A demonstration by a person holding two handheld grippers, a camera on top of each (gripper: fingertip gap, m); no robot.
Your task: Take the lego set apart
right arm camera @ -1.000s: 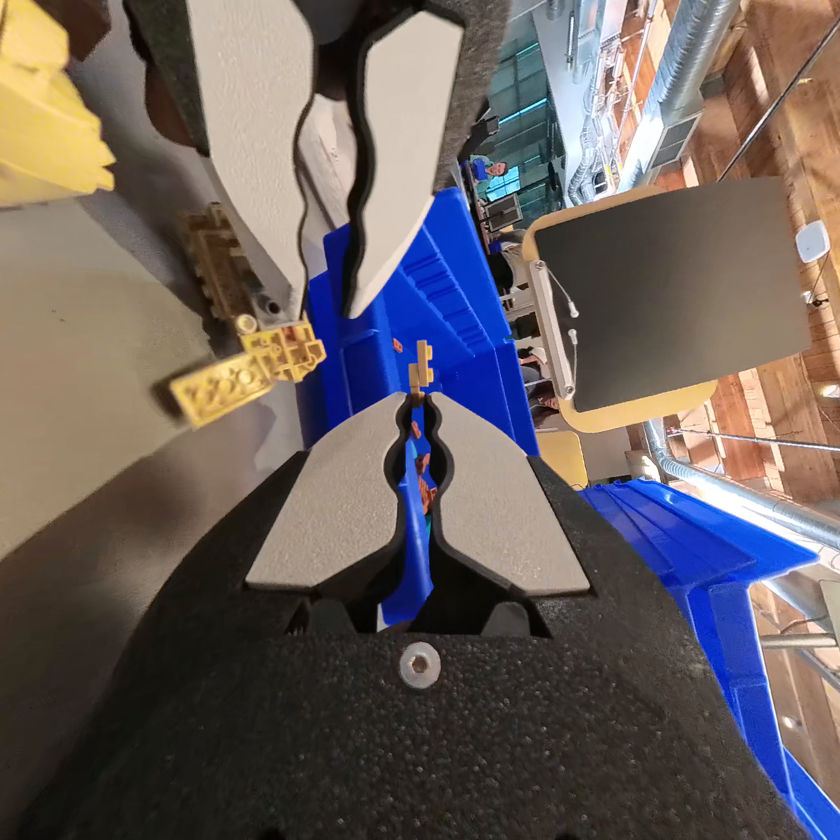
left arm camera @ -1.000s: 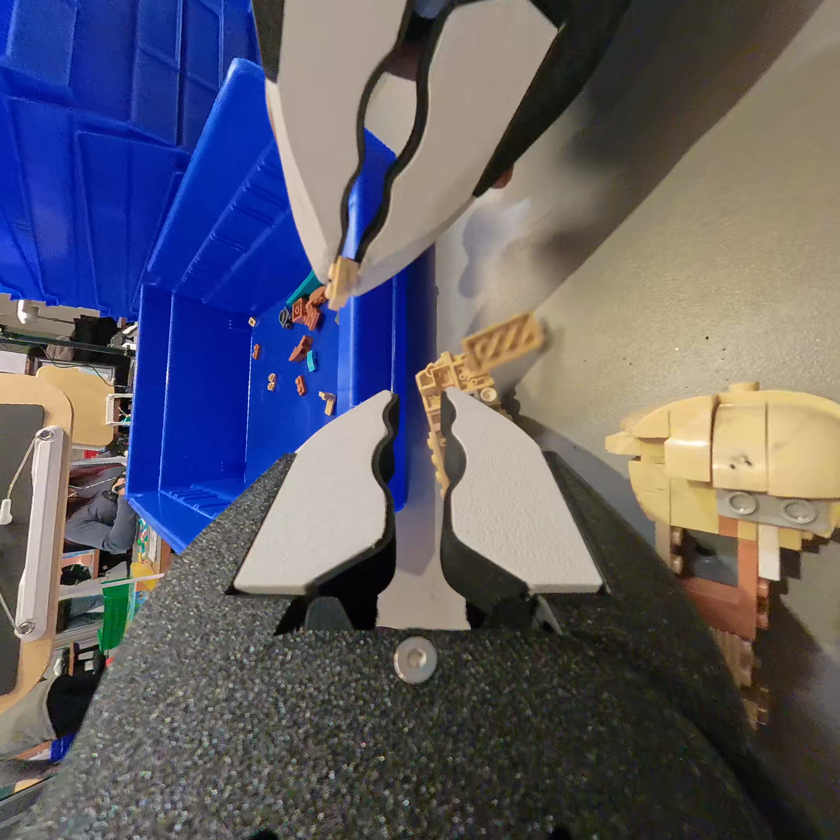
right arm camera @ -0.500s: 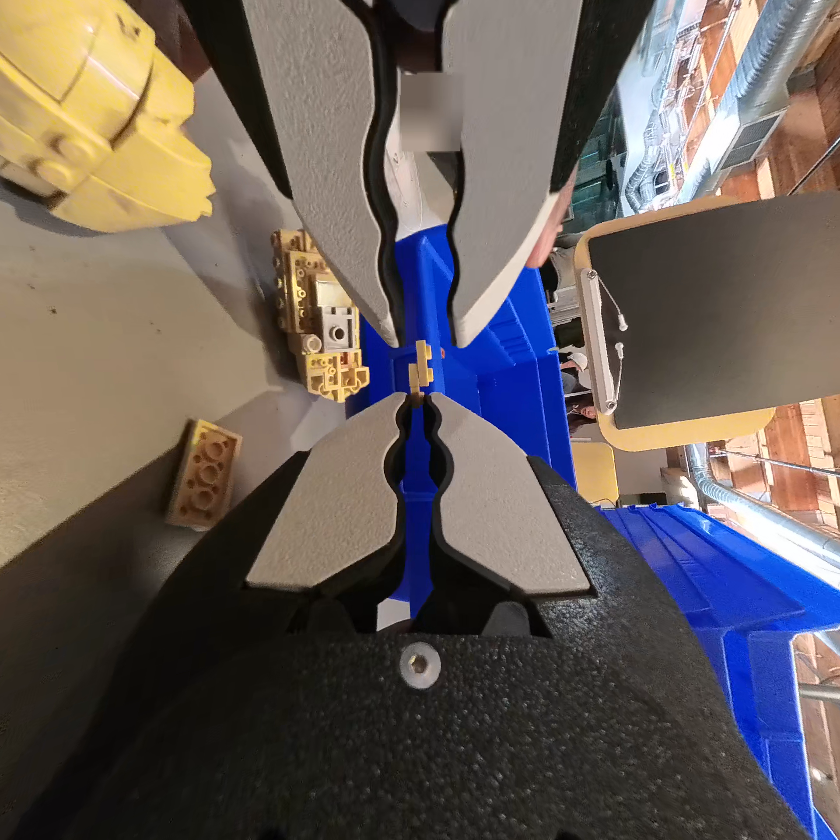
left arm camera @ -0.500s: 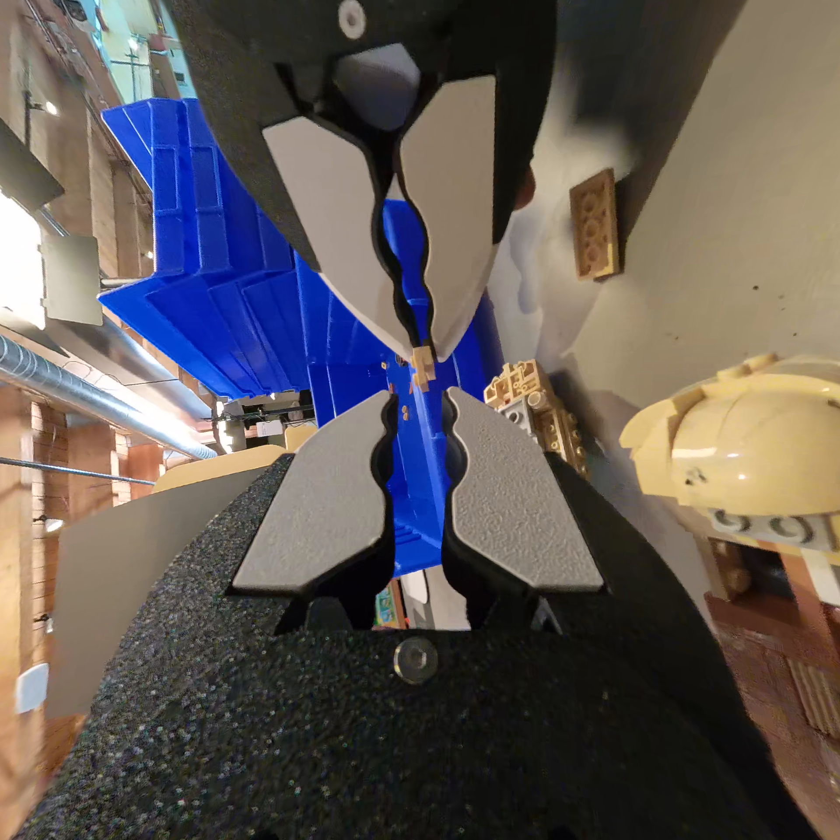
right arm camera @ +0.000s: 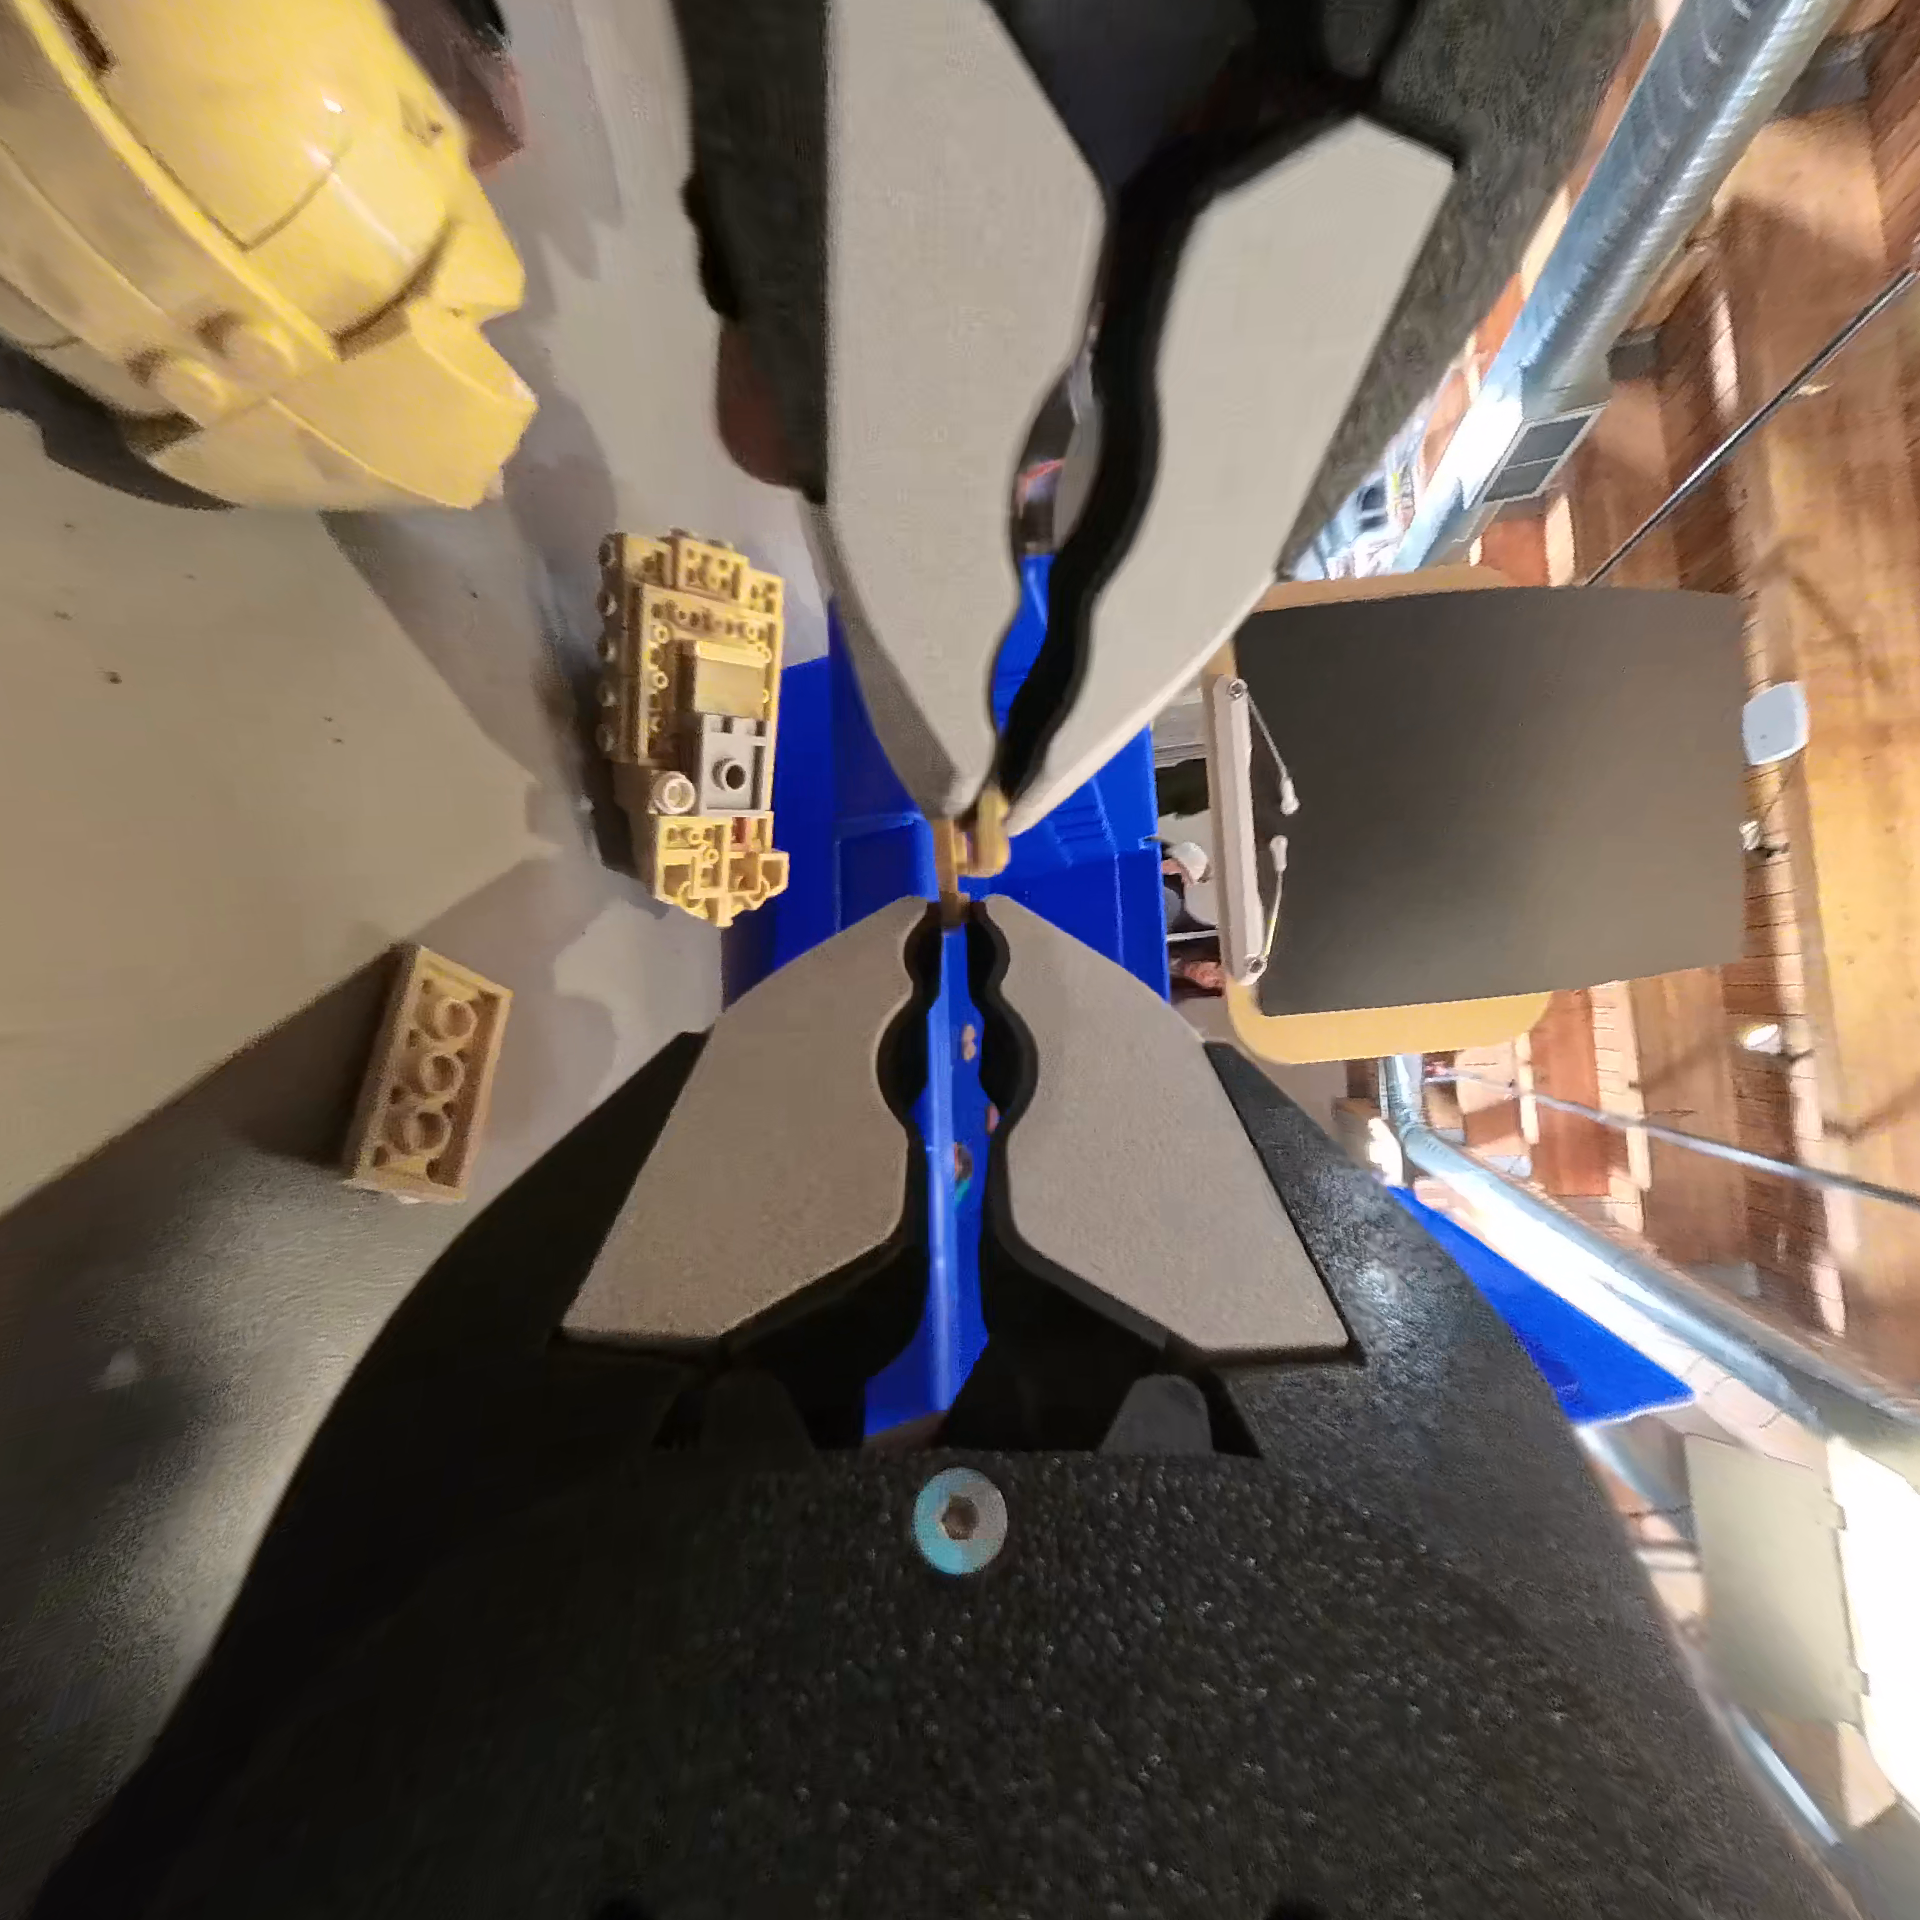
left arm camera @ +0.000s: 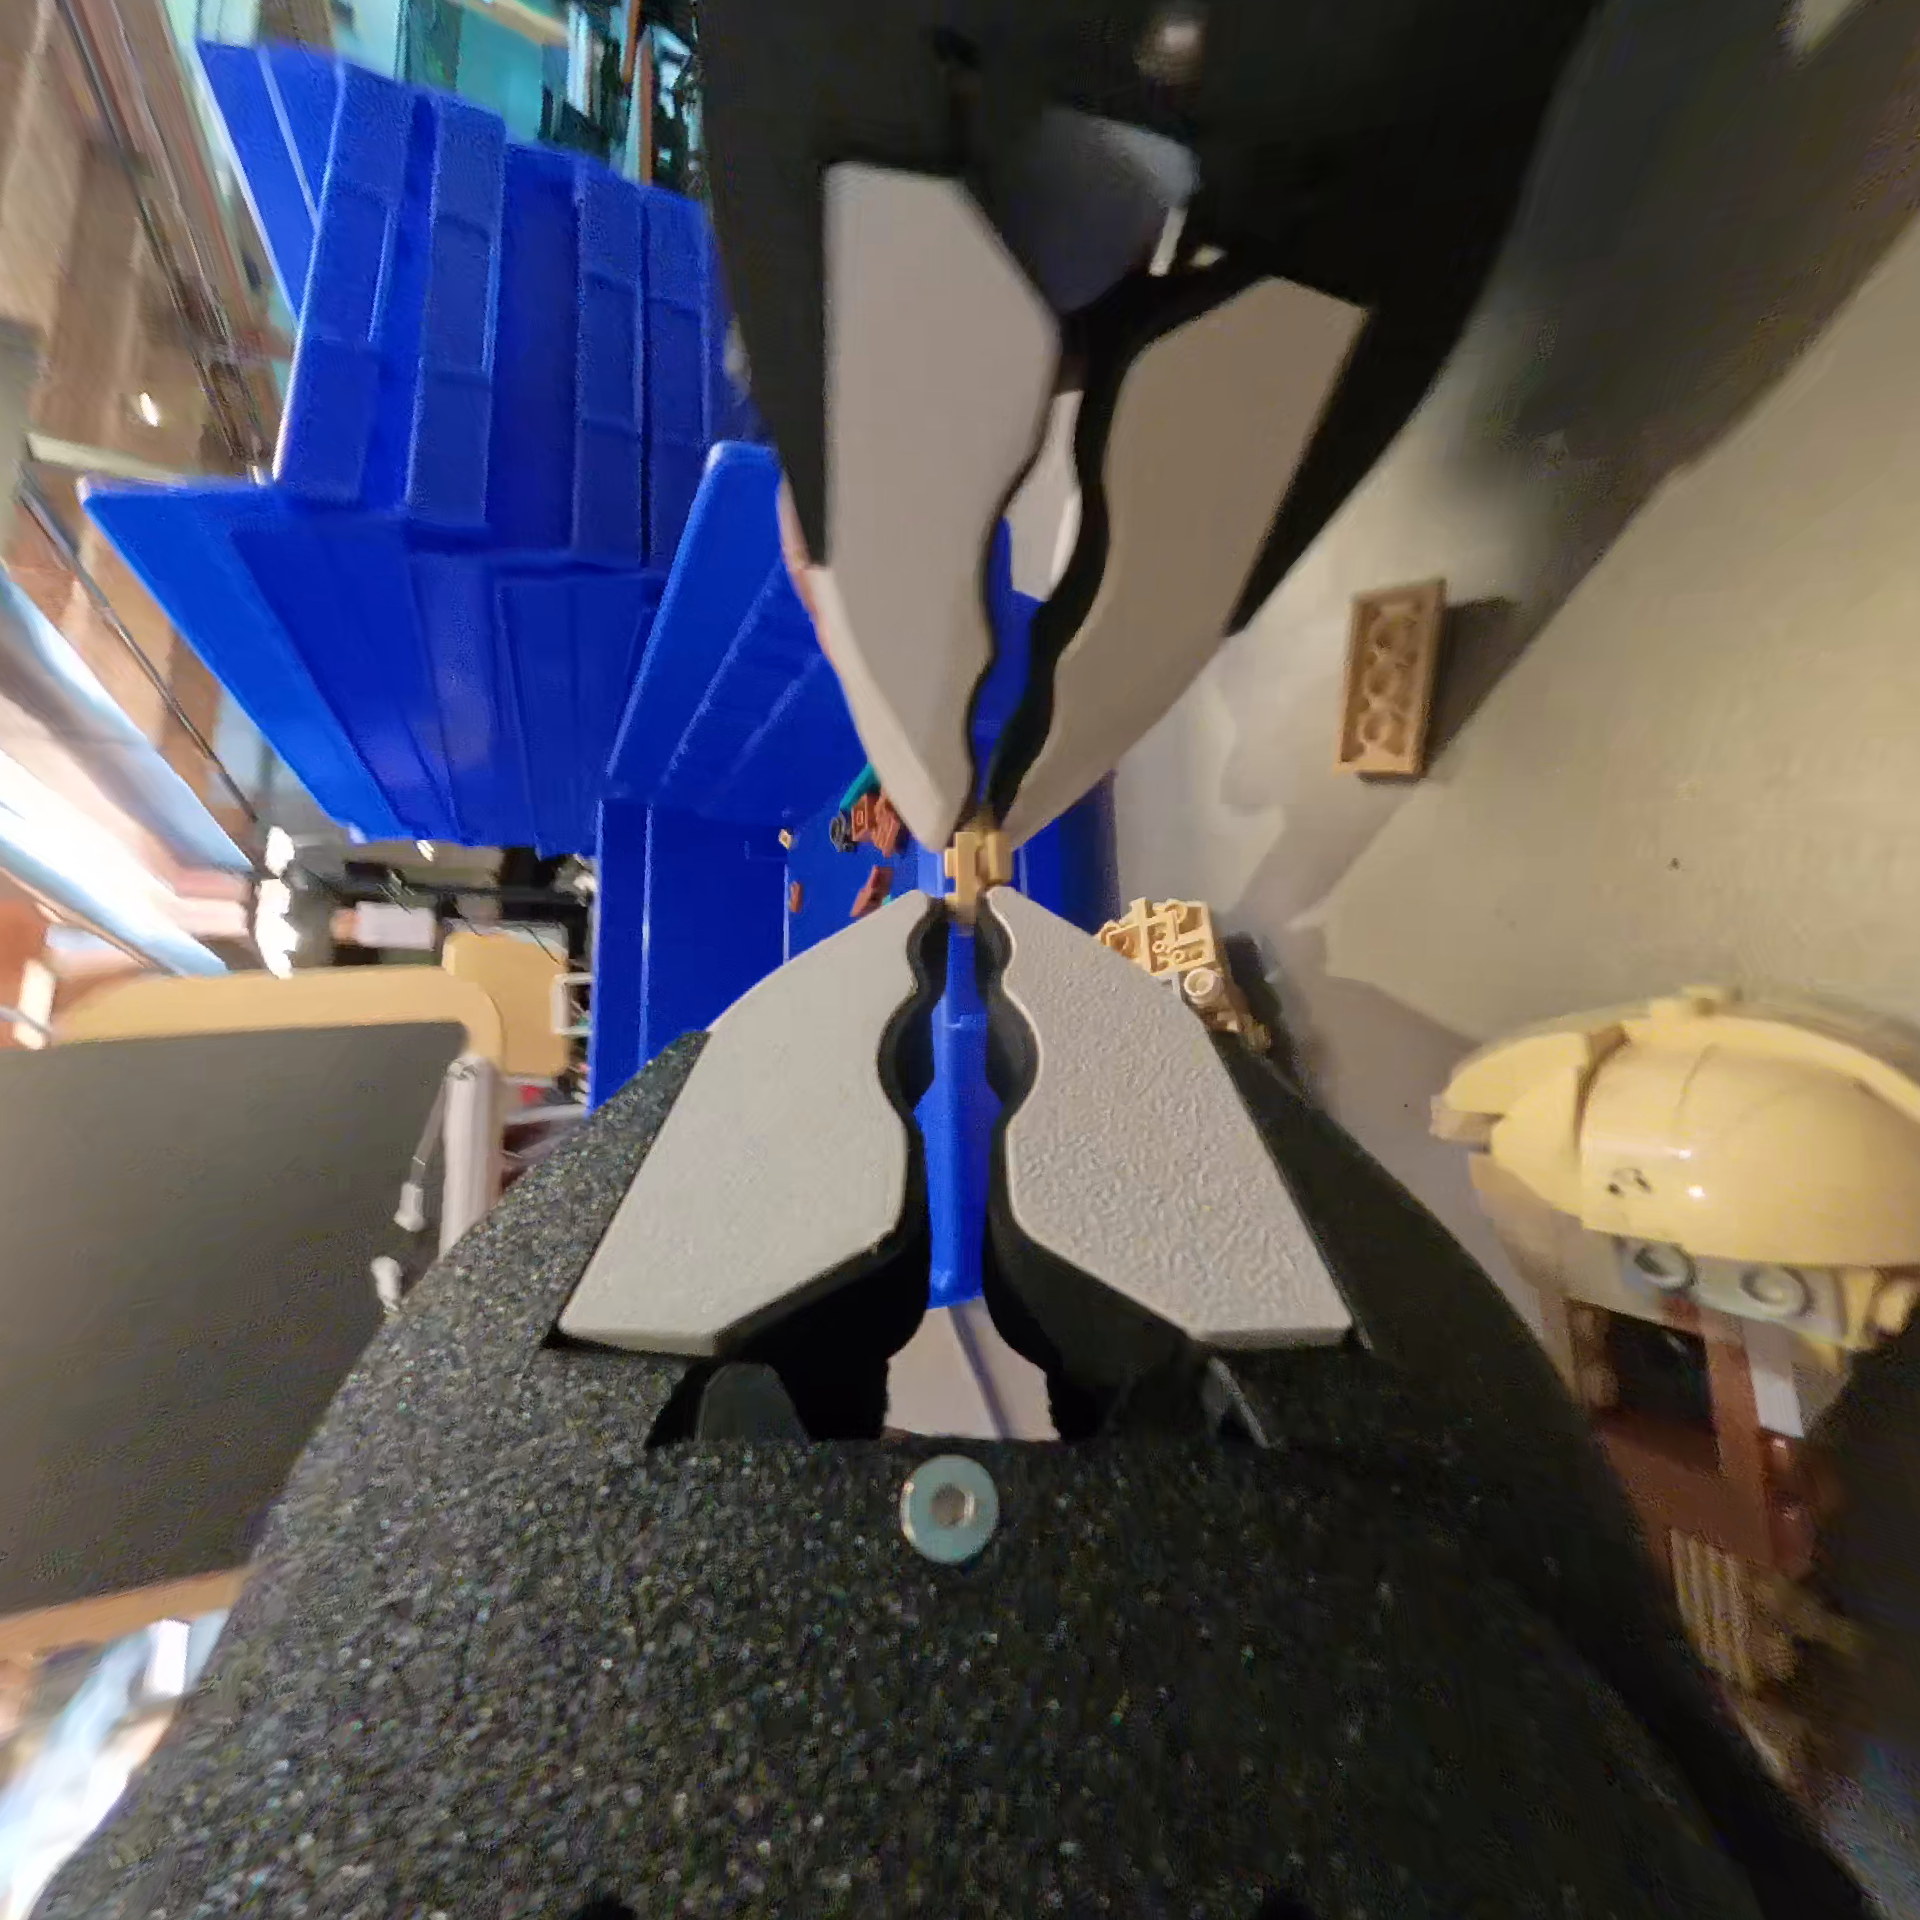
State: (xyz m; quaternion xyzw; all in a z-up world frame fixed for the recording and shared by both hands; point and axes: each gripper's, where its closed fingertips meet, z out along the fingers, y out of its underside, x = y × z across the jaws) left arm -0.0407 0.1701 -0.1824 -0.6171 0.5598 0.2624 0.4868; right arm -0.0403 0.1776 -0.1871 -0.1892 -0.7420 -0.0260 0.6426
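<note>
Both grippers, left [left arm camera: 961,914] and right [right arm camera: 958,912], pinch one tiny tan brick piece [left arm camera: 975,862] tip-to-tip, its long axis running between them.

A small brick piece [left arm camera: 974,871] sits between both claws, bin [left arm camera: 707,935] behind.

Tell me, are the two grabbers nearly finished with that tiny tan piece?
Partly. The tan plate already lies loose on the grey table, beside the tan block cluster. Right now the left gripper and right gripper both pinch the tiny tan piece, tip to tip, over the blue bin. The domed tan model is untouched.
</note>
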